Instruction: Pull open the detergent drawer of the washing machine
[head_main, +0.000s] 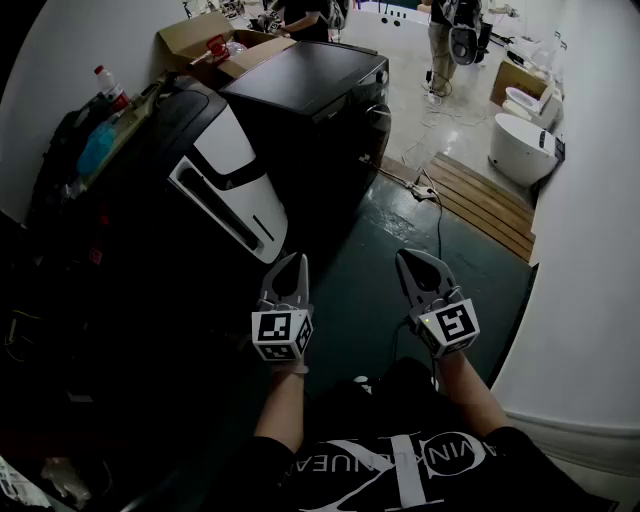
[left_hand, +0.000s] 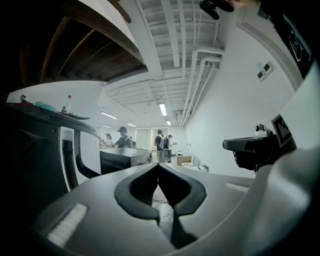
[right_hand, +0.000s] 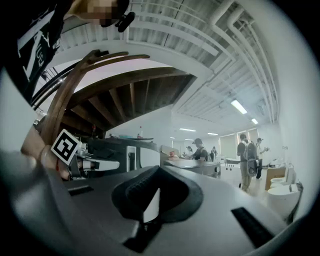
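Dim, shadowed left; ceiling strip lights (left_hand: 162, 109) bright; fisheye edges.

washing machine (head_main: 225, 165): black body, white front panel. left tool (head_main: 291, 262), right tool (head_main: 408, 258): grey, cubes carry black-and-white square markers. floor (head_main: 370, 240): dark teal. slatted platform (head_main: 490, 205): light wood. cardboard box (head_main: 200, 35): brown. bottle (head_main: 110, 86): red cap. toilet (head_main: 520, 150): white. wall (head_main: 590, 250): white. shirt (head_main: 400, 470): black, white lettering.
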